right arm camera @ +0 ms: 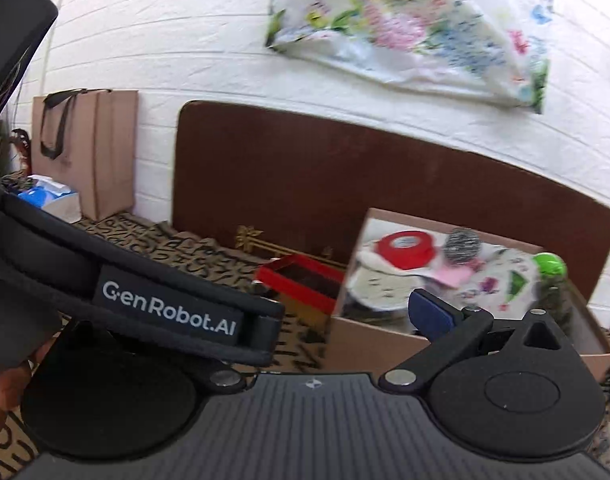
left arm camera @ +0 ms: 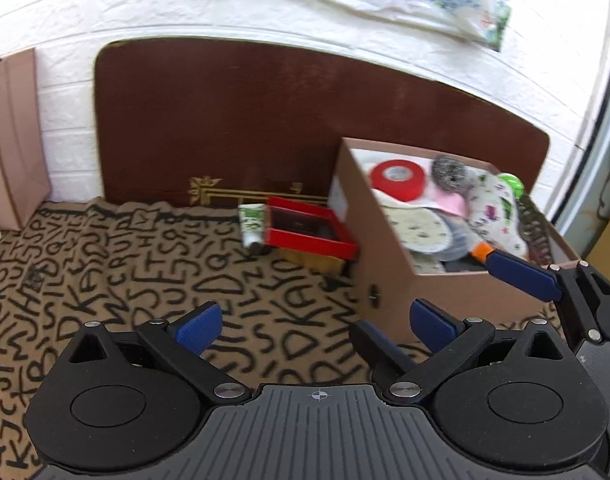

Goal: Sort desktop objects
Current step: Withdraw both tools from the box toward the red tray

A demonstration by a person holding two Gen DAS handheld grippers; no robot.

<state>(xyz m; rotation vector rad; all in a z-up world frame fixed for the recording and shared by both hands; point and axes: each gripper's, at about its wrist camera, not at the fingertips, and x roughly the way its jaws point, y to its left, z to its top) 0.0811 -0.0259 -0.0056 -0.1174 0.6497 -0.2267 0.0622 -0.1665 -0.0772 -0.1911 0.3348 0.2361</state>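
An open cardboard box (left arm camera: 457, 288) (right arm camera: 377, 348) stands on the letter-print cloth at the right. It holds a red tape roll (left arm camera: 397, 178) (right arm camera: 405, 248), a steel scrubber (left arm camera: 449, 172) (right arm camera: 463, 242), a floral cloth (left arm camera: 493, 204), a green ball (left arm camera: 513, 182) (right arm camera: 549, 266) and other pieces. Left of it lie a red box (left arm camera: 309, 228) (right arm camera: 301, 280) and a small white-green tube (left arm camera: 251, 224). My left gripper (left arm camera: 315, 326) hovers open and empty before the box's left corner. One blue finger (left arm camera: 521, 276) of my right gripper reaches over the box's front rim. In the right wrist view the right gripper (right arm camera: 313, 320) looks open; a strap hides its left finger.
A brown board (left arm camera: 265, 120) leans on the white brick wall behind the objects. A paper bag (right arm camera: 85, 152) and a blue-white pack (right arm camera: 49, 196) stand at the far left. A floral plastic bag (right arm camera: 417, 28) hangs on the wall. The left gripper's strap (right arm camera: 165, 308) crosses the right wrist view.
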